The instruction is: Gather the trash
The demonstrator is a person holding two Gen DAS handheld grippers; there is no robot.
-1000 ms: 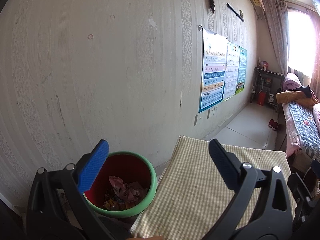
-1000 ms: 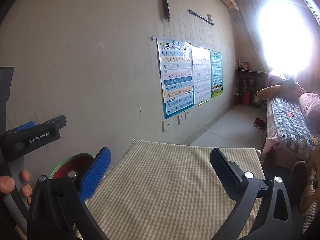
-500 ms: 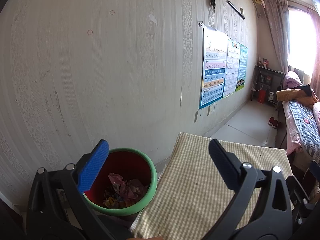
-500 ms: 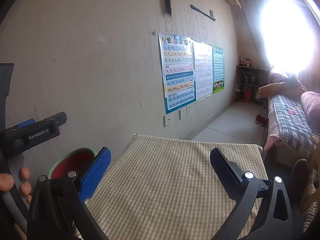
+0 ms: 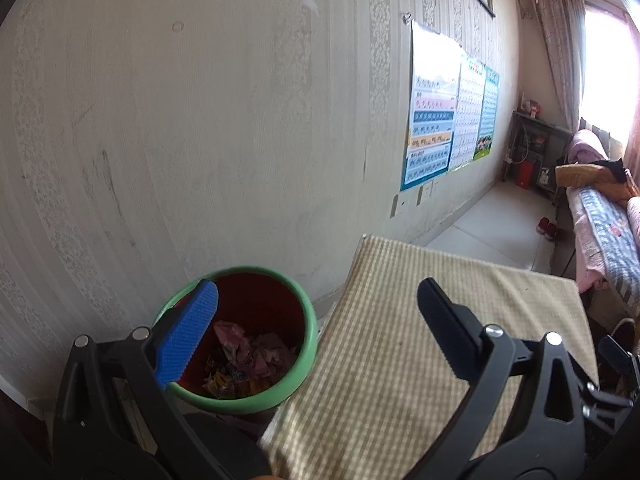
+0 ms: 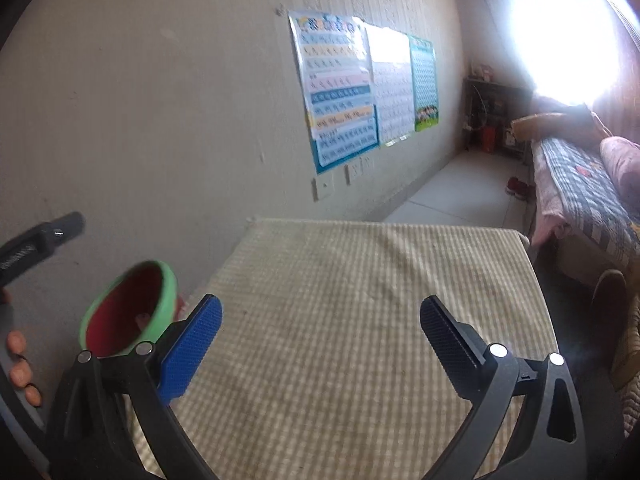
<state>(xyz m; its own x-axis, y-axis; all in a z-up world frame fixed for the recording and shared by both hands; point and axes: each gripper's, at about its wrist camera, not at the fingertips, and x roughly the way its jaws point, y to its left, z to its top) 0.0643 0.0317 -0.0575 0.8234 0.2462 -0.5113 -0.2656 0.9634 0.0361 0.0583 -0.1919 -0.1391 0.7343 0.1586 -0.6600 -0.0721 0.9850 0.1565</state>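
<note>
Compared with a second ago, little movement on the left: same high hover of the left gripper beside the pale patterned wall, jaws spread wide and holding nothing, blue pad over the near rim of the round red bin with a green rim. More change on the right: right gripper swung and tipped further down toward the beige checked cloth-covered table, likewise spread wide and empty, picture slightly blurred from the motion. Bin now larger and lower-left in the right view, standing just beside the table's left edge, against the wall. Crumpled pink and yellow-orange wrappers lying in the bottom of the bin. No loose litter visible on the checked cloth in either view. Judged from that: collection probably finished or close to it, both tools released after a drop, perhaps scanning for anything left; floor on the near side hidden.

Writing: white lettering on the black body of the other tool at the left edge of the right view, too smeared to read at this moment, though "GenRobot.AI" showed there in the earlier frames. Rows of characters on the blue-bordered wall charts, too small to make out. Fingertips of the person's hand visible at the far left edge
</note>
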